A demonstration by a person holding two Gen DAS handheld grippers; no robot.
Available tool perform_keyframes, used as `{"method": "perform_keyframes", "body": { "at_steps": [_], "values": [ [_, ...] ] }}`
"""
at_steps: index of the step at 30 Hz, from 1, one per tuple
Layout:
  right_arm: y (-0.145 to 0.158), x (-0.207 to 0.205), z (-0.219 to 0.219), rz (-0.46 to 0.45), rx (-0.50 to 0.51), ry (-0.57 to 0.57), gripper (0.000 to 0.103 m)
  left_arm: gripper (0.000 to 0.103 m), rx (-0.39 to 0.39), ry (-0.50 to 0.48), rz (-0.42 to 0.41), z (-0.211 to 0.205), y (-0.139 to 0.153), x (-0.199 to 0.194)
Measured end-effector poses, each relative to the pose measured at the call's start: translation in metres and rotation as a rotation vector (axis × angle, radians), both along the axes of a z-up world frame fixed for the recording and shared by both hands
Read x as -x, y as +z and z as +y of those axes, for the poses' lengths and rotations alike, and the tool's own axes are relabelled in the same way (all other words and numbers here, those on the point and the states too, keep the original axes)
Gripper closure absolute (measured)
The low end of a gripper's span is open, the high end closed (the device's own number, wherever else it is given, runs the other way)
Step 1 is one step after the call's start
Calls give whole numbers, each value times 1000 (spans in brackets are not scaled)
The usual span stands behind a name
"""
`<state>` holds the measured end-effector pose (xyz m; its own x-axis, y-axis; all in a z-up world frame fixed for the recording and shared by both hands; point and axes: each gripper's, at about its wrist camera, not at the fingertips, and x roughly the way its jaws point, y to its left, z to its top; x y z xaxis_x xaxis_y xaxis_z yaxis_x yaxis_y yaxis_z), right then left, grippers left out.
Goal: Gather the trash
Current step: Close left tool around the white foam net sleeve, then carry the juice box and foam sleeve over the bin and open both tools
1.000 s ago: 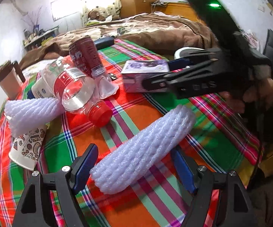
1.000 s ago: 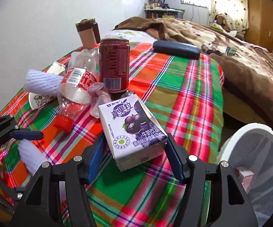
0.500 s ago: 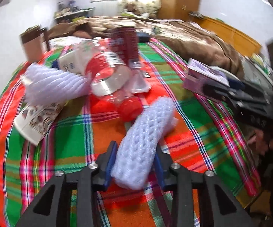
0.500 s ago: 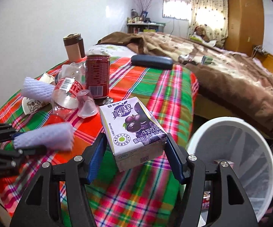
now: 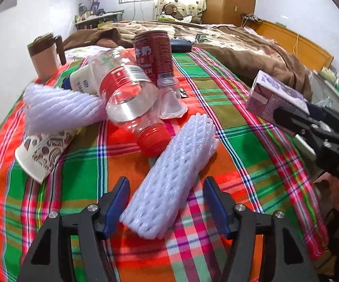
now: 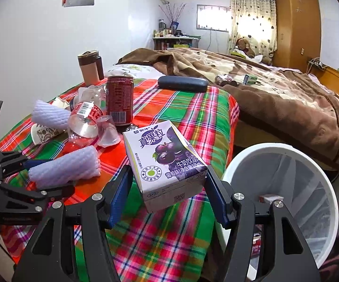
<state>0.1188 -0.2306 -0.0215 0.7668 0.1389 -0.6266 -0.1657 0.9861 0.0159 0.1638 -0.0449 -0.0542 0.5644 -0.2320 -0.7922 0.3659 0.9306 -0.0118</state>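
My right gripper [image 6: 167,190] is shut on a purple grape milk carton [image 6: 164,162] and holds it above the table edge, left of the white trash bin [image 6: 284,155]. The carton also shows in the left wrist view [image 5: 275,97]. My left gripper [image 5: 167,199] is open around a white foam fruit net [image 5: 174,176] that lies on the plaid cloth; its fingers stand a little apart from the net. The net also shows in the right wrist view [image 6: 66,169].
On the plaid cloth [image 5: 240,141] lie a plastic bottle with a red cap [image 5: 129,98], a red can [image 5: 154,54], a clear plastic cup [image 5: 170,101], a second foam net [image 5: 59,108] and a paper cup [image 5: 42,152]. A brown mug [image 5: 45,58] stands at the back left.
My left gripper was closed on the foam net half a second ago and now stands open around it. My right gripper has carried the carton further right, nearer the bin.
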Motion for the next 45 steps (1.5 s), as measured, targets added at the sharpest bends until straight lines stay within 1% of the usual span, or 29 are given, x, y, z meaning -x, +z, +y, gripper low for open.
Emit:
{"method": "perform_keyframes", "body": {
  "at_steps": [1, 4, 5, 6, 7, 8, 9, 11, 16, 20, 23, 26, 28, 36, 42, 45],
  "values": [
    [0, -1, -2, 4, -3, -3, 40, 38, -2, -6, -2, -2, 0, -1],
    [-1, 0, -5, 11, -26, -8, 40, 38, 28, -14, 9, -5, 0, -5],
    [-2, 1, -5, 11, -27, -11, 40, 40, 39, -10, 10, -5, 0, -6],
    [-2, 1, -6, 10, -33, -13, 40, 44, 48, -12, 11, -6, 1, -5],
    [-2, 1, -7, 11, -41, -15, 40, 53, 50, -14, 9, -6, 1, -4],
    [-2, 1, -8, 15, -48, -17, 40, 59, 48, -10, 7, -5, 1, -5],
    [-3, 2, -8, 17, -50, -18, 40, 62, 54, -8, 12, -4, 2, -5],
    [-4, 2, -8, 19, -56, -20, 40, 75, 73, -5, 17, -1, 3, -6],
    [-6, 3, -8, 26, -73, -25, 40, 77, 96, 5, 13, 1, 6, -1],
    [-4, 7, -10, 23, -79, -31, 40, 77, 112, 15, -5, 1, 12, 6],
    [-2, 10, -13, 16, -91, -39, 40, 77, 125, 10, -19, -1, 21, 11],
    [2, 14, -15, 6, -103, -44, 40, 77, 112, 17, -57, -4, 32, 17],
    [5, 17, -17, -4, -105, -49, 40, 77, 127, 11, -64, -7, 38, 20],
    [15, 30, -35, -33, -115, -99, 40, 76, 140, -27, -103, -35, 58, 27],
    [22, 35, -56, -46, -99, -168, 40, 76, 147, -81, -128, -66, 71, 30],
    [24, 38, -69, -51, -99, -196, 40, 76, 156, -109, -123, -83, 73, 29]
  ]
}}
